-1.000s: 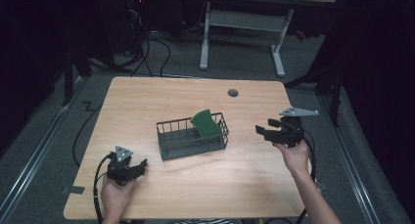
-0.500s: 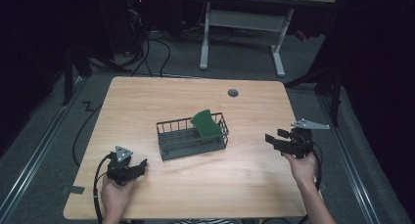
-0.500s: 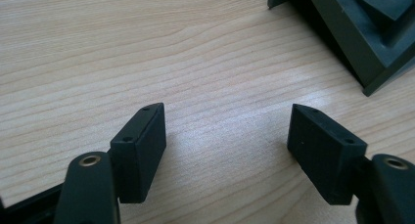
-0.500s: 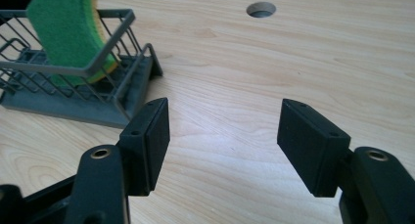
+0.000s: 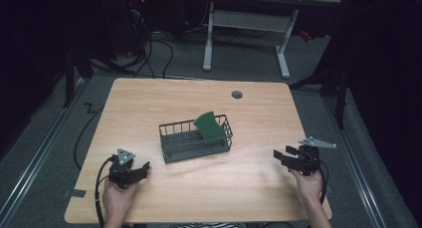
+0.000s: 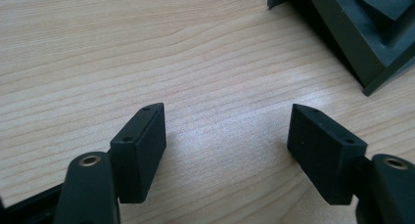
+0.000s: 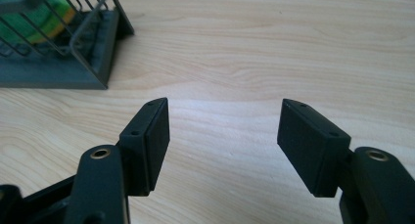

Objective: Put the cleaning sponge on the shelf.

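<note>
A dark wire basket (image 5: 196, 141) sits at the middle of a light wooden tabletop (image 5: 149, 103), with a green sponge (image 5: 209, 127) leaning tilted inside its right end, its top corner rising above the rim. In the right gripper view the sponge shows a yellow layer behind the basket's bars.

At the near left edge of the tabletop, a person's left hand (image 5: 117, 198) holds the left hand-held gripper (image 5: 144, 167), which points toward the right and slightly away, in the basket's direction. Its jaws stand wide apart with nothing between them but bare wood, as the left gripper view (image 6: 226, 131) makes plain; a corner of the basket's dark base lies at the far right of that view, well apart from the jaw tips.

At the near right edge, the right hand (image 5: 308, 183) holds the right hand-held gripper (image 5: 276, 155), which points left toward the basket, a grey three-cornered plate (image 5: 317, 143) on top of it. Its jaws are likewise spread wide and empty in the right gripper view (image 7: 224, 120), low over the wood, with the basket's end wall at the far left and clear of them.

Neither hand-held gripper touches the basket or the sponge. A small round grommet (image 5: 237, 94) sits in the tabletop near its far edge. Black cables (image 5: 84, 138) trail across the grey floor to the left.
</note>
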A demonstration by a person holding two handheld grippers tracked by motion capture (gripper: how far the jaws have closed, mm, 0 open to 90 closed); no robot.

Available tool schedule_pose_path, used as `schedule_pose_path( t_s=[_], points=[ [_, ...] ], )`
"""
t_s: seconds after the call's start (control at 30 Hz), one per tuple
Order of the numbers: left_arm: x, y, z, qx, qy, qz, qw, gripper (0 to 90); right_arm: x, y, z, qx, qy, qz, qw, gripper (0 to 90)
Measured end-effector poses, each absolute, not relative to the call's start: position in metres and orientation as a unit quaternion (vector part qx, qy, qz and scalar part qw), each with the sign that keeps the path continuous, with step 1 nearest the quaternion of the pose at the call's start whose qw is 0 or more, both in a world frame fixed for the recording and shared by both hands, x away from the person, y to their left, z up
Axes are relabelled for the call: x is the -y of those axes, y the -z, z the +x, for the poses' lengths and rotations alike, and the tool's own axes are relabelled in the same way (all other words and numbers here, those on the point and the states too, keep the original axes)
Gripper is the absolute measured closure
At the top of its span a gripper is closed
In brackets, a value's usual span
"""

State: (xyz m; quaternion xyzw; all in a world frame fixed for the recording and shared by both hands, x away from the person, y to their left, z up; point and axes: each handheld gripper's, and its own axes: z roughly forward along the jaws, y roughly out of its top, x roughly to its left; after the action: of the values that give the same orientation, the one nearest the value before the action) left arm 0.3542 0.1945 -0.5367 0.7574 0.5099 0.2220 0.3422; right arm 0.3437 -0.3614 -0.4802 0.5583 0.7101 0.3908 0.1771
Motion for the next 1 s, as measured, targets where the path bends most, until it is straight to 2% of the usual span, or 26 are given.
schedule_pose_path(
  t_s=[0.37,0.73,0.87,1.0],
  points=[
    [-0.194,0.537,0.354,-0.51,-0.222,0.757,0.342,31.0,0.368,0.503,0.338,-0.711,-0.366,0.57,0.191,36.4],
    [-0.194,0.537,0.354,-0.51,-0.222,0.757,0.342,31.0,0.365,0.52,0.336,-0.722,-0.317,0.57,0.232,35.9],
    [-0.194,0.537,0.354,-0.51,-0.222,0.757,0.342,31.0,0.362,0.53,0.335,-0.725,-0.304,0.564,0.25,33.6],
    [-0.194,0.537,0.354,-0.51,-0.222,0.757,0.342,31.0,0.363,0.53,0.335,-0.722,-0.303,0.57,0.249,30.8]
  ],
)
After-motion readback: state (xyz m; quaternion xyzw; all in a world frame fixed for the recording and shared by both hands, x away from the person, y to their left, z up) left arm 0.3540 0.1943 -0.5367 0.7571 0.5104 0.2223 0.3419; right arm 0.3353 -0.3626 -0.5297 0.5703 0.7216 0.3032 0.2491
